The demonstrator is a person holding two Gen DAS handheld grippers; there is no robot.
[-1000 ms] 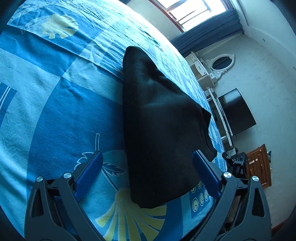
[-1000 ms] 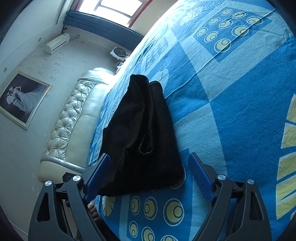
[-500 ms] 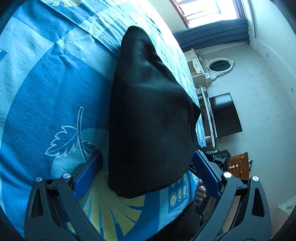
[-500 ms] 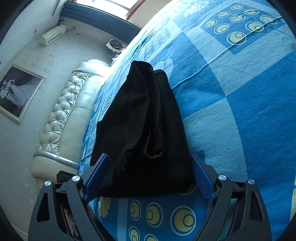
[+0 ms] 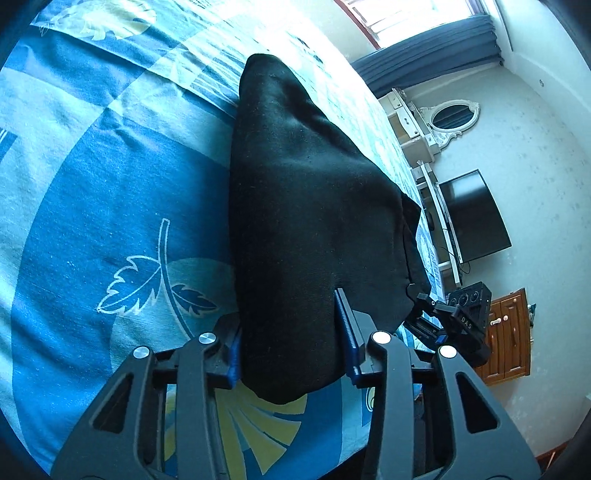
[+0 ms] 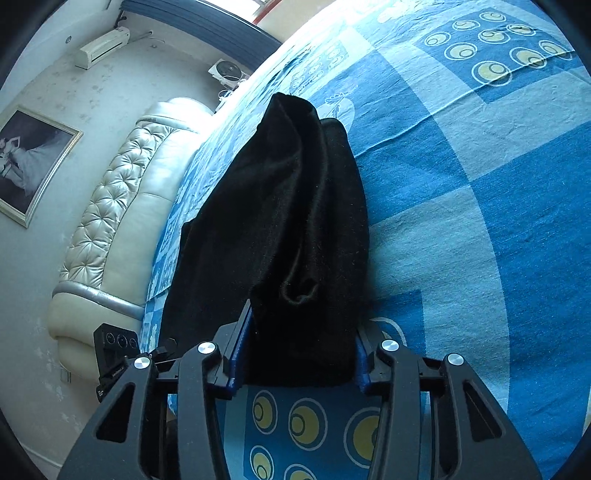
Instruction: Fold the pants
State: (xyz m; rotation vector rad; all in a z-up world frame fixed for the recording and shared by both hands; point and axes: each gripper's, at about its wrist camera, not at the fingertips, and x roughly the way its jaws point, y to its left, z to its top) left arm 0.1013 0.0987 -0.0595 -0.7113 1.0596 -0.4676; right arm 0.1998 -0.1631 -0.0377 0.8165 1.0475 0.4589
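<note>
Lying folded on the blue patterned bedsheet (image 5: pixel 110 206): black pants (image 5: pixel 306 206), a long narrow bundle near the bed's edge. Running with the long axis straight away from both cameras, broad end nearest the tools, tapering to a rounded narrow end pointing toward the far side of the bed and the bright window (image 5: pixel 413 14). Lying slightly askew at the far tip in the right wrist view, one layer peeking out beside the other; a small pucker of cloth showing close to the near end. Closing on the near end from either corner: left gripper (image 5: pixel 291 347) with blue pads pressing against both sides of the bundle, cloth bulging between and below them; right gripper (image 6: pixel 299 350) likewise clamping the adjacent near corner, fabric filling the whole gap between its pads. Both sets of jaws closing at this moment, cloth between them in each case. Showing at the edge of each wrist view: the opposite tool's black body. Standing beyond the bed: a tufted cream headboard (image 6: pixel 122 206) on one side, a dark television (image 5: pixel 472 218) and wooden cabinet (image 5: pixel 506 332) on the other.
</note>
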